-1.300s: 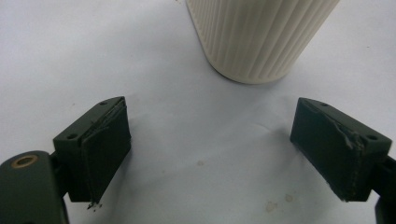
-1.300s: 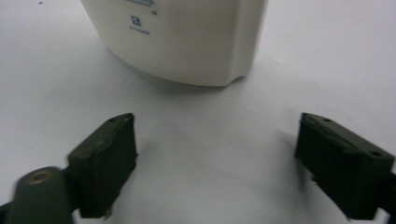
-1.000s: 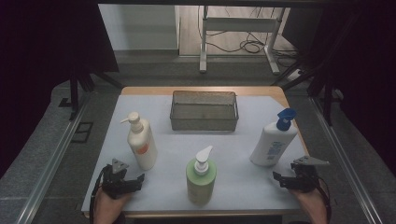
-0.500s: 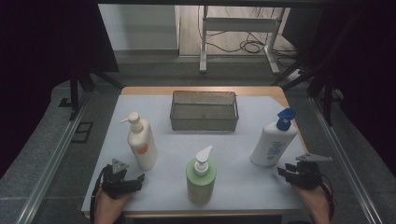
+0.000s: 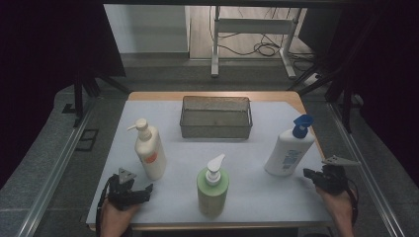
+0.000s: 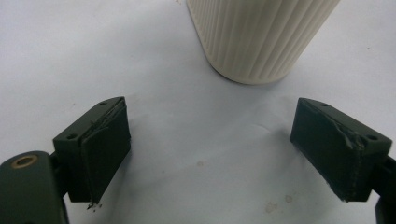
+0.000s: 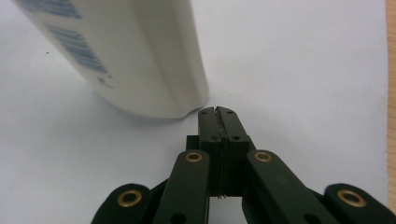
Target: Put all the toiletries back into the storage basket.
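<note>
white bottle w/ blue pump (image 5: 287, 153) leaning at right, ribbed cream pump bottle (image 5: 149, 151) upright at left

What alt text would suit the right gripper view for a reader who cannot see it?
The right gripper, its two black jaws pressed shut on nothing, points at the base of a white plastic pump bottle with blue print. The bottle stands on a white table sheet, just ahead and left of the jaw tips.

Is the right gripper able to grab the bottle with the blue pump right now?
Probably not yet. The right gripper sits beside the bottle with the blue pump with nothing between them, but its jaws have just closed together on nothing. They would need to open first.
</note>
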Available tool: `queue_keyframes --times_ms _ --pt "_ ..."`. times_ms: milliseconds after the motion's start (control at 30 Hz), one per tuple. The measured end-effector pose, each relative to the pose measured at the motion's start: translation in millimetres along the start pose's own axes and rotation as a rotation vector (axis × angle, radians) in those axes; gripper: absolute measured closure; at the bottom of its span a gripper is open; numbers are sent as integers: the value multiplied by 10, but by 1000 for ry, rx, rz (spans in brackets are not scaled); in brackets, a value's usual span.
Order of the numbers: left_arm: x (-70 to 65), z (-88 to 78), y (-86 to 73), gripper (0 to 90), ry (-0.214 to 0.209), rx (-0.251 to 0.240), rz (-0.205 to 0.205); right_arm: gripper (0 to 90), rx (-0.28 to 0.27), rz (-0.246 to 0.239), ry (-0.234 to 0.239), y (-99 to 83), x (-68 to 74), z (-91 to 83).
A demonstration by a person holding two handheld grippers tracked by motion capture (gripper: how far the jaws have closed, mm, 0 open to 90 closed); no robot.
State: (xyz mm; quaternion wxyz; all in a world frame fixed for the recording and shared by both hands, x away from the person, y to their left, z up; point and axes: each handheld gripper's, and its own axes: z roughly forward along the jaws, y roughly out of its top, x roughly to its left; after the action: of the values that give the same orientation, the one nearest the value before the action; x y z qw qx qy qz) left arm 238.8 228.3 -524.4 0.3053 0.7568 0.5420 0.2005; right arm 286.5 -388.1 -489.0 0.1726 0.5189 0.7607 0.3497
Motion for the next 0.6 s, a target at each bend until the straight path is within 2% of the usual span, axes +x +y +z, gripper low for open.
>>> queue_keyframes --times_ms 367,600 --pt "0 -1 -1 117 0 -1 0 898 -5 5 -44 92 -143 172" --pt "0 -1 -1 117 0 0 0 897 -15 4 -53 138 -158 268"
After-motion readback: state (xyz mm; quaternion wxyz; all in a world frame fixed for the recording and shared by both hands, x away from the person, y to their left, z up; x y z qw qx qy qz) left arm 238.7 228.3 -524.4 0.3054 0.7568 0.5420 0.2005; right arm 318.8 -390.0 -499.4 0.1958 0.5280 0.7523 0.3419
